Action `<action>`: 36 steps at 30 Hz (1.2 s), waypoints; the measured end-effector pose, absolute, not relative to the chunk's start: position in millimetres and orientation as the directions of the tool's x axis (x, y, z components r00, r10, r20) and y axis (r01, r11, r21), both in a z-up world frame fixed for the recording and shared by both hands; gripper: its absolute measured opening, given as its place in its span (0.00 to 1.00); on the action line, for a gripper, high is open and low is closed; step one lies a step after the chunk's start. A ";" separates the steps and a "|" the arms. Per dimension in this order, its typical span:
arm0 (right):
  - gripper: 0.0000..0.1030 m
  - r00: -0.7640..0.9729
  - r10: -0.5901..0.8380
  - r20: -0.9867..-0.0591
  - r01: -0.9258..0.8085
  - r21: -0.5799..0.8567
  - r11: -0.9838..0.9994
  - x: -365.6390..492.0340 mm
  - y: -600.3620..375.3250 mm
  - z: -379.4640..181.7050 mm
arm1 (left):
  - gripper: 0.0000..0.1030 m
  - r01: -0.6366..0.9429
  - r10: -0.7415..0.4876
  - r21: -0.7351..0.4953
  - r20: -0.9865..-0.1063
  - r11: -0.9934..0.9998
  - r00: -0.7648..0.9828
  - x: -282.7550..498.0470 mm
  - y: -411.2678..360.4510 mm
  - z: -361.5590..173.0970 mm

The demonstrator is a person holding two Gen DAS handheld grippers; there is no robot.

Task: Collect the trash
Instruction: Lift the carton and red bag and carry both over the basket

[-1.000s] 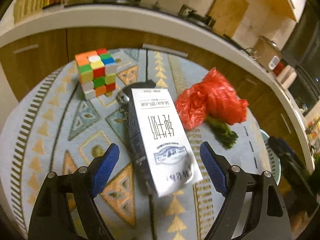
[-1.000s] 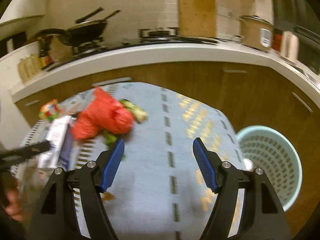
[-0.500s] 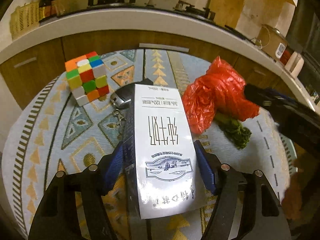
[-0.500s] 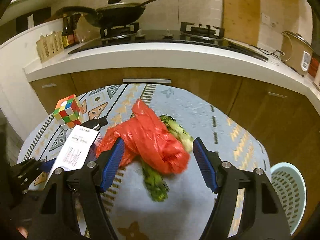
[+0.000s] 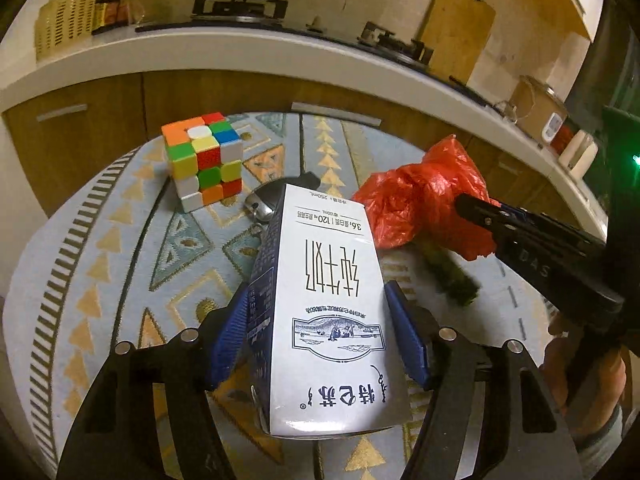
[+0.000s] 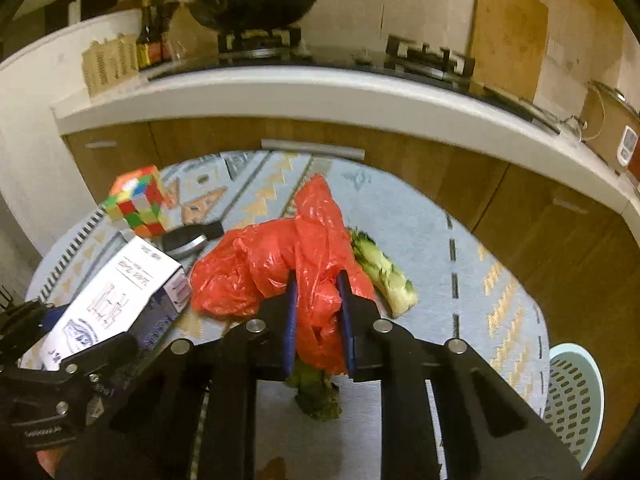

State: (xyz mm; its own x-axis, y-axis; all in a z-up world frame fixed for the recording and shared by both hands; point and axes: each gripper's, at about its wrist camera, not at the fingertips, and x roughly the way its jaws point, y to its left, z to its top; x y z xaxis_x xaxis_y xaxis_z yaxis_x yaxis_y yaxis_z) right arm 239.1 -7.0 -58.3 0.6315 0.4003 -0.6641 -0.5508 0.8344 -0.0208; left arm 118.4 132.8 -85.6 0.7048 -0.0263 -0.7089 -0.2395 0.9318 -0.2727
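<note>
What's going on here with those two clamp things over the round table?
A person is clearing rubbish from a table with a patterned cloth, a hand-held tool in each hand. The left tool is shut on a milk carton; the right tool is pinching a crumpled red plastic bag that lies over some green vegetable scraps. A Rubik's cube and a dark key fob sit untouched. A pale blue basket stands beside the table.

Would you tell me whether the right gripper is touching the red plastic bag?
Touching. The right wrist view shows the right gripper with both blue pads pressed into the red plastic bag, the plastic bunched between them.
</note>
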 end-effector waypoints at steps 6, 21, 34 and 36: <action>0.14 0.685 0.441 -0.579 -0.543 -0.002 0.840 219.5 -23.9 -15.4 | 0.62 -0.222 -0.024 -0.304 -0.636 0.926 0.771 100.4 133.4 -55.7; 0.14 0.822 0.335 -0.461 -0.359 0.037 0.933 183.9 -136.9 50.1 | 0.62 -0.037 -0.128 -0.307 -0.498 0.951 0.858 110.8 64.6 14.2; 0.15 0.867 0.133 -0.480 -0.103 0.089 0.991 179.2 -269.1 40.9 | 0.62 0.195 -0.305 -0.263 -0.489 0.945 0.817 157.9 -58.8 24.5; 0.14 0.863 0.104 -0.495 -0.064 0.097 0.993 180.1 -288.1 33.4 | 0.62 0.221 -0.328 -0.262 -0.496 0.939 0.804 165.1 -75.9 21.8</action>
